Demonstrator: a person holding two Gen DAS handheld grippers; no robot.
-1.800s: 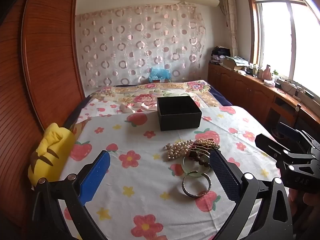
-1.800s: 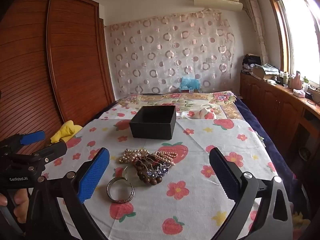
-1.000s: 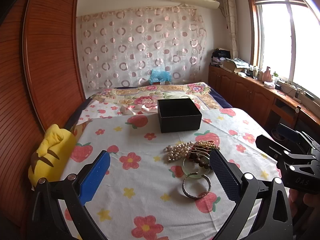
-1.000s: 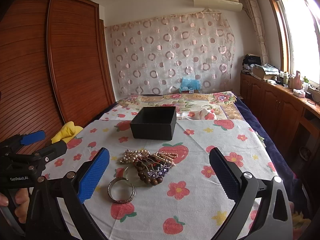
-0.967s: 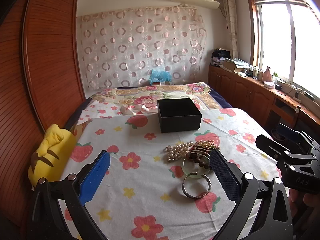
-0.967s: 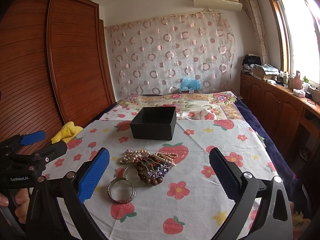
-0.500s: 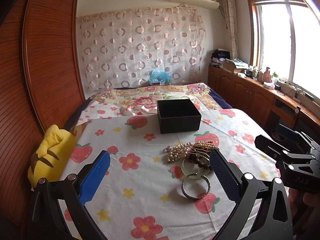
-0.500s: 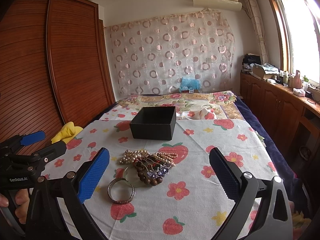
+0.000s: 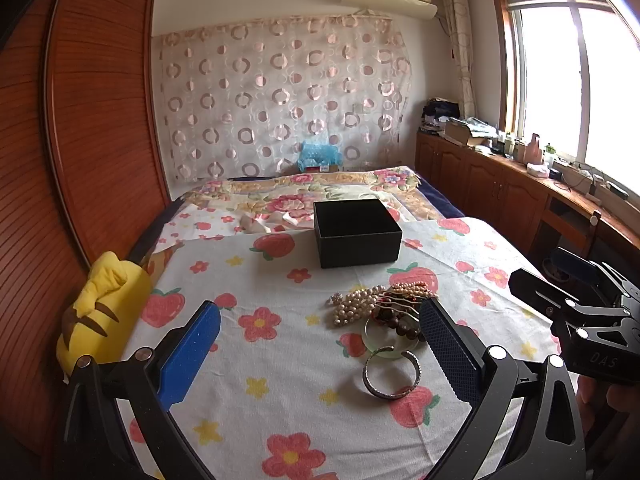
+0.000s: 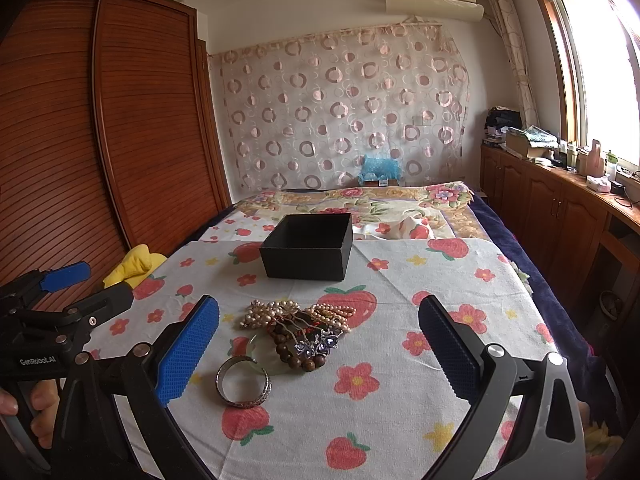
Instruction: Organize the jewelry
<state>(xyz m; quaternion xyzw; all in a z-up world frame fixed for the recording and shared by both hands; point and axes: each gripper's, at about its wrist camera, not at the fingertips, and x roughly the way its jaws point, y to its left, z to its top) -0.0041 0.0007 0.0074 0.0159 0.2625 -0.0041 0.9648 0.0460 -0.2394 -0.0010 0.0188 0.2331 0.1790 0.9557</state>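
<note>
A heap of jewelry lies on the flowered cloth: pearl strands, dark wooden beads, a pale green bangle and a silver cuff bracelet nearest me. An open black box stands beyond the heap. My left gripper is open, held above the cloth with the jewelry by its right finger. My right gripper is open too, and the heap lies between its fingers, farther off. Neither holds anything.
A yellow plush toy sits at the cloth's left edge beside the wooden wardrobe. The bed with a floral quilt extends behind the box. Wooden cabinets run along the right under the window.
Both views have shifted very slightly; the jewelry and box lie where they were. Both grippers stay open.
</note>
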